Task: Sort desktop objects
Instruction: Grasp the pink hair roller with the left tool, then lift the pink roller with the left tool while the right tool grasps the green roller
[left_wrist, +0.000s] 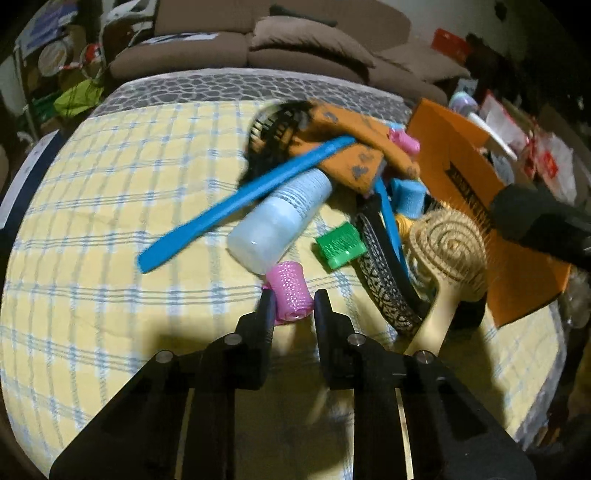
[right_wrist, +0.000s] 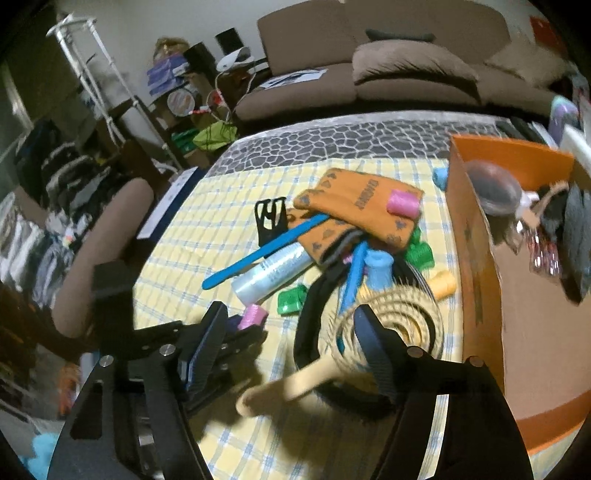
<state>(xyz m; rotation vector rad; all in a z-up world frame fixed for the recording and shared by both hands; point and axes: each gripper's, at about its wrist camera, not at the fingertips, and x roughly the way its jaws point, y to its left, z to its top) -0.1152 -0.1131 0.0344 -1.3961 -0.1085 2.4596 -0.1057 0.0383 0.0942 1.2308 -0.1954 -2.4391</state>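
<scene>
On the checked cloth (left_wrist: 92, 221), left claw (left_wrist: 291, 299) pinches a pink roller (left_wrist: 290, 290); right claw (right_wrist: 291, 325) gapes around a brush (right_wrist: 402, 325).

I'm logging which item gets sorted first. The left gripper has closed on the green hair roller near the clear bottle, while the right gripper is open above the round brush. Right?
Not quite: the left gripper is closed on the pink hair roller, not the green hair roller, which lies free beside the clear bottle. The left wrist view shows this. The right gripper is open above the round brush.
</scene>
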